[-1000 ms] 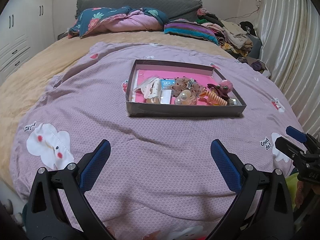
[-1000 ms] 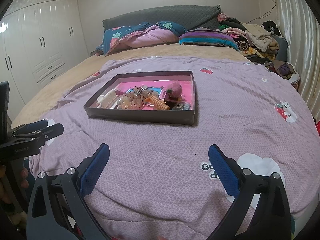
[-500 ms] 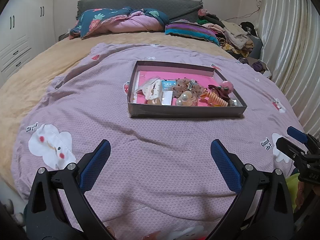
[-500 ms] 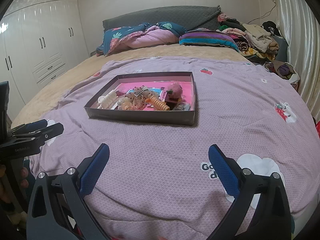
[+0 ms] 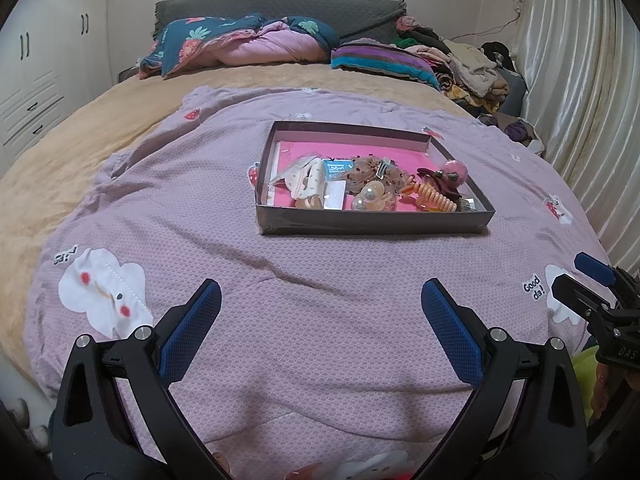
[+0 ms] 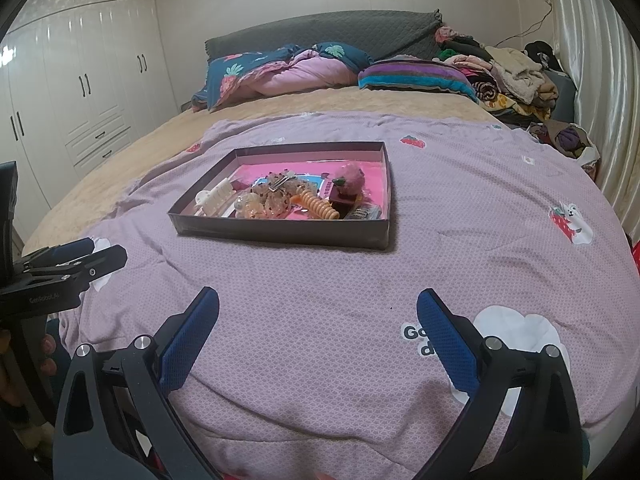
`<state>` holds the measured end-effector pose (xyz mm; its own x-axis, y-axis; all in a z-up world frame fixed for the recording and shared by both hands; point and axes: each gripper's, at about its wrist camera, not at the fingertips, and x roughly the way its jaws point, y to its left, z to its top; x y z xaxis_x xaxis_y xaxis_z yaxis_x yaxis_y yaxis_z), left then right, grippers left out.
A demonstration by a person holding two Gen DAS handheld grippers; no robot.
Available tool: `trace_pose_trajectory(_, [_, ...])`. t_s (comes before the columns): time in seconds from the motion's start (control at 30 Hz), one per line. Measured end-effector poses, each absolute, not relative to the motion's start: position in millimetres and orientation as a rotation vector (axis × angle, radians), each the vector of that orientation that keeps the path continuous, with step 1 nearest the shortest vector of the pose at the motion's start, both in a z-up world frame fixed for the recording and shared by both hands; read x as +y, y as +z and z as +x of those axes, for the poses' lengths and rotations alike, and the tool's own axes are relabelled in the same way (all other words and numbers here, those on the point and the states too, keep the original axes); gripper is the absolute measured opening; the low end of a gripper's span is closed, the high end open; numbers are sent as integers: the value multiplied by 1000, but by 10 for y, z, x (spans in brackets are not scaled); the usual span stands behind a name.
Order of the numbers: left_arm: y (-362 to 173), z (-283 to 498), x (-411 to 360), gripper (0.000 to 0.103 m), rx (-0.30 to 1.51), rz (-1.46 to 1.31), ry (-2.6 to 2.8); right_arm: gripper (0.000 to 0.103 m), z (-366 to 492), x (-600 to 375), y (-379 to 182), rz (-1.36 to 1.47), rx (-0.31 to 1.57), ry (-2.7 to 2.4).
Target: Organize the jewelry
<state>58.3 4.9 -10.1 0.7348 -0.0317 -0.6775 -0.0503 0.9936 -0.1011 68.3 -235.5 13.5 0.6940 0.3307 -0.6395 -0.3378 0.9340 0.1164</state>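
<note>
A shallow dark box [image 5: 372, 226] [image 6: 280, 236] with a pink floor sits on the purple bedspread in the middle of the bed. Inside lie several hair accessories: a white claw clip [image 5: 306, 178] [image 6: 216, 196], pearl-like beads [image 5: 372, 196], an orange spiral hair tie [image 5: 434, 196] [image 6: 318, 206] and a pink pompom [image 5: 454, 168] [image 6: 352, 176]. My left gripper [image 5: 320, 330] is open and empty, well short of the box. My right gripper [image 6: 318, 330] is also open and empty, at the bed's near edge. Each gripper shows at the side of the other's view.
Pillows and a folded quilt [image 5: 248, 46] lie at the headboard, with a pile of clothes [image 5: 468, 68] at the back right. A curtain [image 5: 580, 80] hangs on the right; white wardrobes [image 6: 80, 92] stand on the left. The purple bedspread [image 5: 320, 280] lies between grippers and box.
The left view has shifted slightly, so the box sits a little lower and nearer. The right view is almost unchanged. Both grippers stay open.
</note>
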Motion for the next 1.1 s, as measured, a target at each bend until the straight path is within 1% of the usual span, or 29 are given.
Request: trace_pose_trajectory(1.1, [-99, 591, 48, 94, 750, -113, 14, 99, 700, -2346, 138, -21, 702, 366])
